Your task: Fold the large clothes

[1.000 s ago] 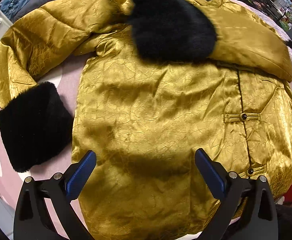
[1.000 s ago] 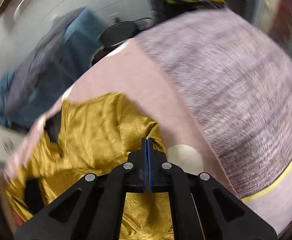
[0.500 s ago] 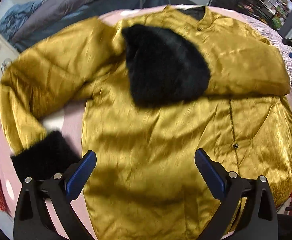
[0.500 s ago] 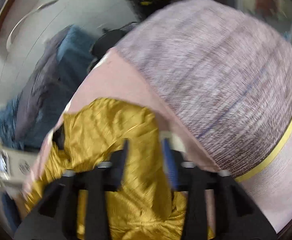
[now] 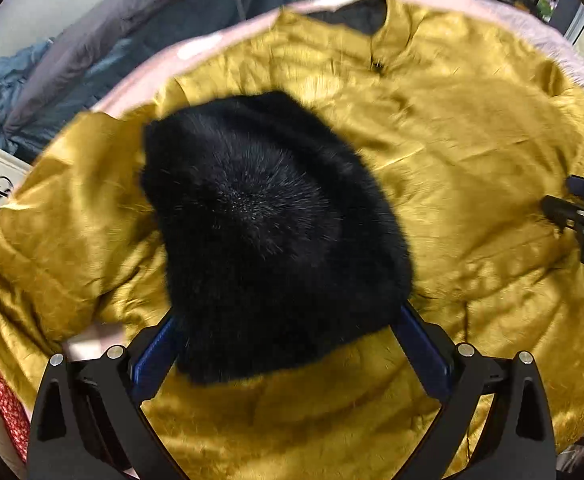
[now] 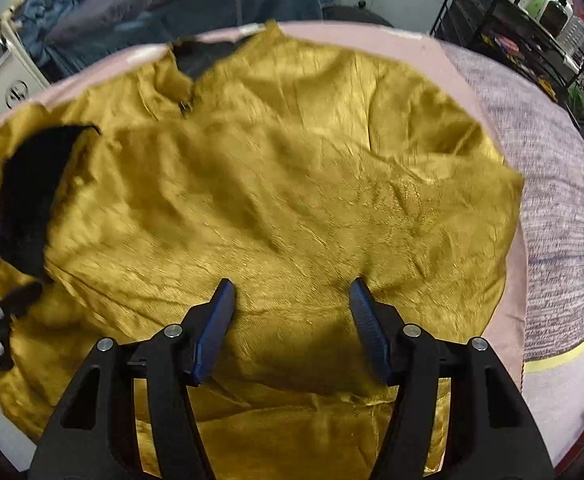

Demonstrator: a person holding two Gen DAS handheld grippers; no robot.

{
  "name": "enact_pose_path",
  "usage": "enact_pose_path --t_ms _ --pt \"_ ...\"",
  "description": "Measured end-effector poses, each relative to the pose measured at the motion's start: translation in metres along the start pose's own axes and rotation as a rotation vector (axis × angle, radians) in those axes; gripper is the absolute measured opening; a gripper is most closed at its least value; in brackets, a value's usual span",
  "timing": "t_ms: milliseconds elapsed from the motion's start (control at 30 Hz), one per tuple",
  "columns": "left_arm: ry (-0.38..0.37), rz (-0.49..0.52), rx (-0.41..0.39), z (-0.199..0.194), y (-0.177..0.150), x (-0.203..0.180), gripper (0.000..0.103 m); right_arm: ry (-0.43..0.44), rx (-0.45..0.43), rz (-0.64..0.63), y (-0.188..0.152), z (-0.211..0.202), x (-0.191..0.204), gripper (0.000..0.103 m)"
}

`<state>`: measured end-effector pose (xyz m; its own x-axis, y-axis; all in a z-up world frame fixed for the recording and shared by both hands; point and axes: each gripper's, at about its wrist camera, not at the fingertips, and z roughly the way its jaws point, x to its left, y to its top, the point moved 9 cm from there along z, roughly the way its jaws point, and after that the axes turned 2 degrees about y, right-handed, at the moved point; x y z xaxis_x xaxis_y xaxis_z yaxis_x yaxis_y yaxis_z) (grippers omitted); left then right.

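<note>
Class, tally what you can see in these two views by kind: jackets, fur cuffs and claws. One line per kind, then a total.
Gold jacket: 1
Black fur cuff: 1 in view; a second cannot be seen
Claws: 2, the left claw and the right claw
Total: 4

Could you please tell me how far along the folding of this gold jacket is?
Early stage. Done: one sleeve lies folded across the jacket chest, its black fur cuff on top. In hand: nothing is gripped; the left claw hangs open around the cuff's near edge, and the right claw, whose jaws have just been opening, stands open over bare gold cloth. Left: the other sleeve, out of view now, and folding the body.
</note>
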<state>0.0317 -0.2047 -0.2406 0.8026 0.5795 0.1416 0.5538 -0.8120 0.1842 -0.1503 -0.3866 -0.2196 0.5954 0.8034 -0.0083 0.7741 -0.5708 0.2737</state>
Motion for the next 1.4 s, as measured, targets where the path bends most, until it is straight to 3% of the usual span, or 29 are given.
enact_pose_path --t_ms 167,367,733,833,900,1067,1267,1400 --pt "0.024 0.039 0.142 0.036 -0.008 -0.003 0.098 0.018 0.015 0.043 -0.004 0.013 -0.009 0.066" --pt "-0.057 -0.031 0.173 0.046 -0.005 0.000 0.098 -0.017 0.062 -0.026 -0.002 0.032 0.007 0.094" --pt "-0.051 -0.003 0.173 0.038 -0.002 -0.006 0.098 -0.089 0.048 0.014 -0.001 0.046 0.021 0.098" --pt "-0.025 -0.036 0.095 0.015 -0.003 0.001 0.097 -0.074 0.115 -0.002 -0.005 0.044 0.032 0.098" --pt "-0.046 -0.071 0.020 -0.006 -0.010 0.008 0.097 -0.080 0.095 -0.006 0.001 0.029 0.036 0.098" --pt "-0.030 -0.205 -0.085 -0.047 -0.059 0.054 0.097 -0.096 -0.042 -0.075 -0.008 -0.013 0.058 0.098" --pt "0.027 -0.462 -0.069 -0.058 -0.155 0.118 0.097 -0.035 -0.024 -0.134 -0.058 -0.026 0.089 0.097" --pt "-0.024 -0.640 -0.076 -0.060 -0.199 0.143 0.096 0.000 -0.012 -0.172 -0.084 -0.040 0.099 0.098"
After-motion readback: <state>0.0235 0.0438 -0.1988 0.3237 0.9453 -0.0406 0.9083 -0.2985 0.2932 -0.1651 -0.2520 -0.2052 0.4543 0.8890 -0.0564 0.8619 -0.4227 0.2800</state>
